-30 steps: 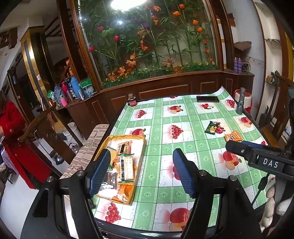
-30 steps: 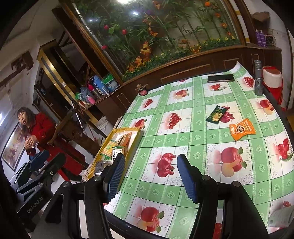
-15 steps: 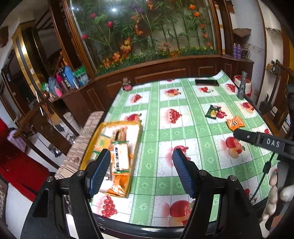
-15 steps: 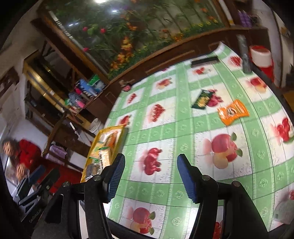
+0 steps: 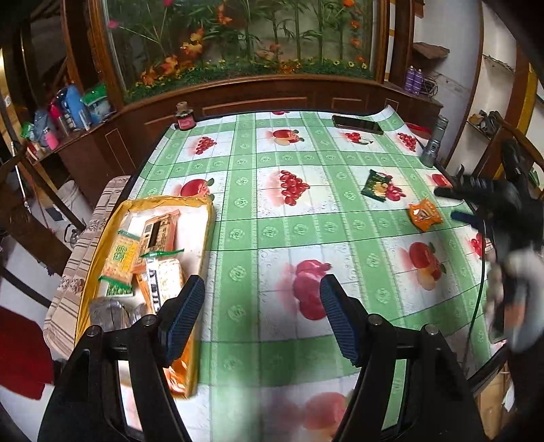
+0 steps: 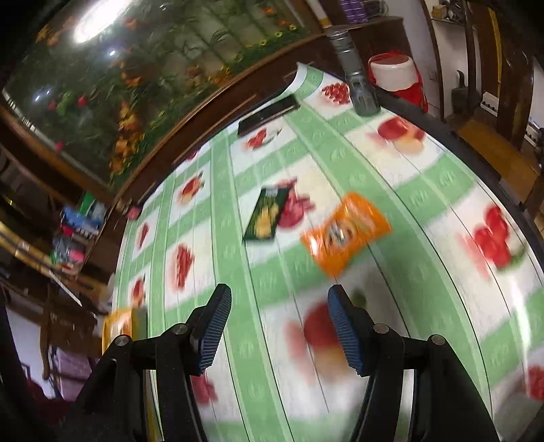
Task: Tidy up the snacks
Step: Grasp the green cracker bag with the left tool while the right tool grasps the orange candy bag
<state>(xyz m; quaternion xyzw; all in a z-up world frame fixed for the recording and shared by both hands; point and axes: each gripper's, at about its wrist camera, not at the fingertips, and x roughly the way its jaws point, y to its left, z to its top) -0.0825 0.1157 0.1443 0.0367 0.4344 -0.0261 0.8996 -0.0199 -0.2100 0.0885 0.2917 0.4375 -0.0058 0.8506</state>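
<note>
Care matters now: my right gripper, fingers spread and empty like my left gripper, should straddle the orange packet lying flat on the tablecloth just ahead, then pinch its edge.

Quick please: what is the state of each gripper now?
Left gripper: open, holding nothing.
Right gripper: open, holding nothing, aimed toward the crinkled orange snack packet.

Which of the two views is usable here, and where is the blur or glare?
Left wrist view: mostly sharp, snack tray and orange packet readable; only the right tool at the frame edge is smeared. Right wrist view: heavy motion blur over the tablecloth and orange packet, lamp glare top left; its own blue pads stay crisp. Both views bend at the edges.
</note>
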